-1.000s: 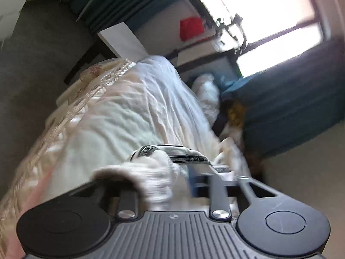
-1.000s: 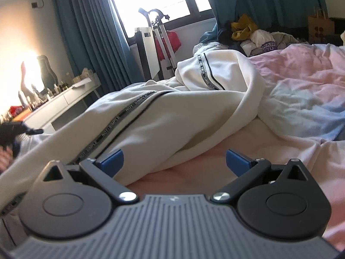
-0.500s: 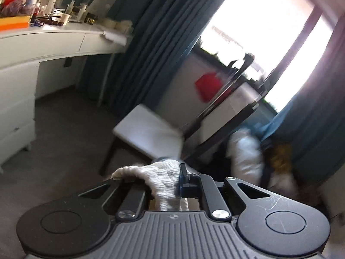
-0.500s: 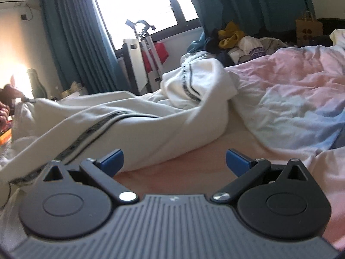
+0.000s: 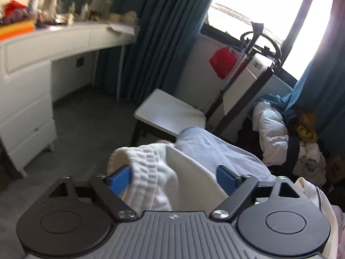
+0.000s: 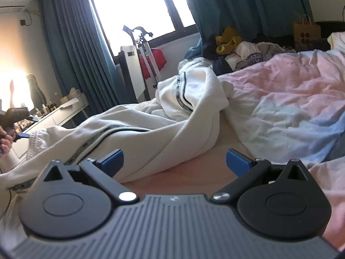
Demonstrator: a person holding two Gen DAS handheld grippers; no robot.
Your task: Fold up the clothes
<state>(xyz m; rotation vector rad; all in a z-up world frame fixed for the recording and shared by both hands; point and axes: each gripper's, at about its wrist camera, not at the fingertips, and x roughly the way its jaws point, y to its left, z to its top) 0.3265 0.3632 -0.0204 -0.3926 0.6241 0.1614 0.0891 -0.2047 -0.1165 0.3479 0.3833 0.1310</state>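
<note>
Left gripper [image 5: 173, 178] has let go since half a second ago: jaws then pinched on the ribbed cuff [image 5: 148, 172], now spread wide, cuff lying loose between the blue pads [image 5: 119, 178], touching the left one, gripped by neither. Camera also swung down toward the bed. White garment [image 6: 138, 133] barely shifted in the right wrist view; it lies stretched across the bed's near-left part, black-striped sleeve running toward the left edge, bunched fold heaped toward the window side. Cuff end hangs at the bed's left edge, over grey floor [image 5: 86, 125]. Right gripper [image 6: 174, 158] unchanged, jaws wide apart, holding nothing, low over the pink sheet [image 6: 215, 172], just beside the garment's near hem. Pink-blue duvet [image 6: 291, 99] covers the bed's right side. White chair [image 5: 168, 112] stands beyond the cuff, white desk [image 5: 64, 41] at left, teal curtains [image 5: 163, 34] by the window. Clothes pile [image 6: 237, 47] at the far bed edge.
</note>
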